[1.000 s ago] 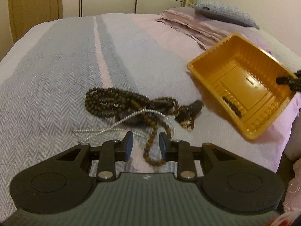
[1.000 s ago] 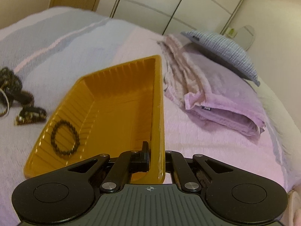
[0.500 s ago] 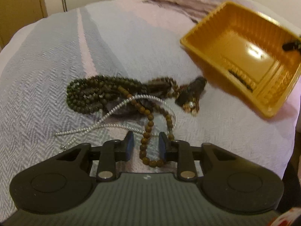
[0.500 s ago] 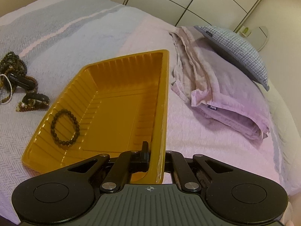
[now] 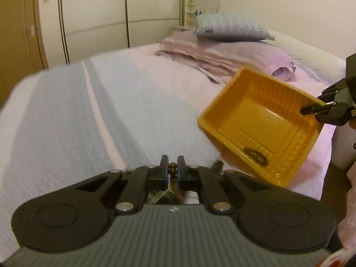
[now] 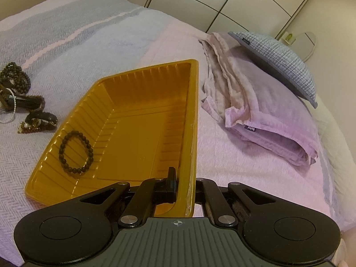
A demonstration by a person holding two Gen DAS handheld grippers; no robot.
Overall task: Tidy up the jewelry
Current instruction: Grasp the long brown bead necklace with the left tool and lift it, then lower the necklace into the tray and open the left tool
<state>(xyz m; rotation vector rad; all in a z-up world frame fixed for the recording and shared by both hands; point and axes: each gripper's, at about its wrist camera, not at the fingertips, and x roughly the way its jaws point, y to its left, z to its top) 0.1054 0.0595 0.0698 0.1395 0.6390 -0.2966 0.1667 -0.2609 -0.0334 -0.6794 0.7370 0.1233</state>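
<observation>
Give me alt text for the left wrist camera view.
The left gripper pinches a brown bead strand above a striped bedspread. At right, the right gripper clamps the rim of an orange tray holding a dark beaded bracelet.

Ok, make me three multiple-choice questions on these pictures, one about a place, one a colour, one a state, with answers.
1. Where does the black bead bracelet lie?
A. In the tray
B. On the pillow
C. On the floor

2. What colour is the tray?
A. Blue
B. Orange-yellow
C. White

3. What is between the left gripper's fingers?
A. Nothing
B. The tray's rim
C. A brown bead string

Answers: 1 A, the bracelet rests on the tray's ribbed floor near its left wall. 2 B, both views show it orange-yellow. 3 C, a brown bead sits pinched between the nearly shut fingers, while the right gripper clamps the tray's rim.
</observation>
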